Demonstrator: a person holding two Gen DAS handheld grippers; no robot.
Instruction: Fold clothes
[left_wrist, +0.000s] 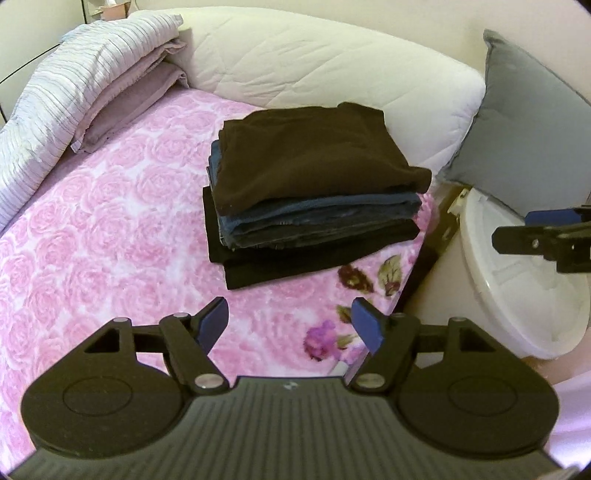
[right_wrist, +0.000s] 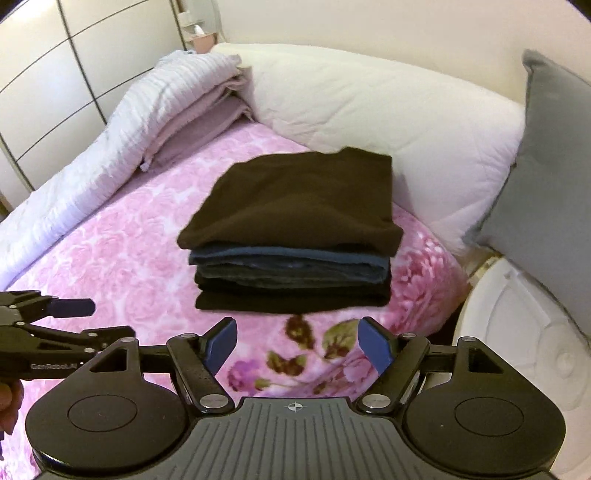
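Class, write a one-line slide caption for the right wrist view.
Open right gripper faces a folded clothes stack on the pink floral blanket.

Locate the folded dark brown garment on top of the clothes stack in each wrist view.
Left wrist: folded dark brown garment sits just above centre, topping the stack.
Right wrist: it is centred, above the open right gripper.
Shared landmark: grey pillow at the right edge.

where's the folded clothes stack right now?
The folded clothes stack sits mid-frame in both wrist views on the pink floral bedspread, near the bed's right edge, just in front of the white pillow. Both grippers are open and short of it.
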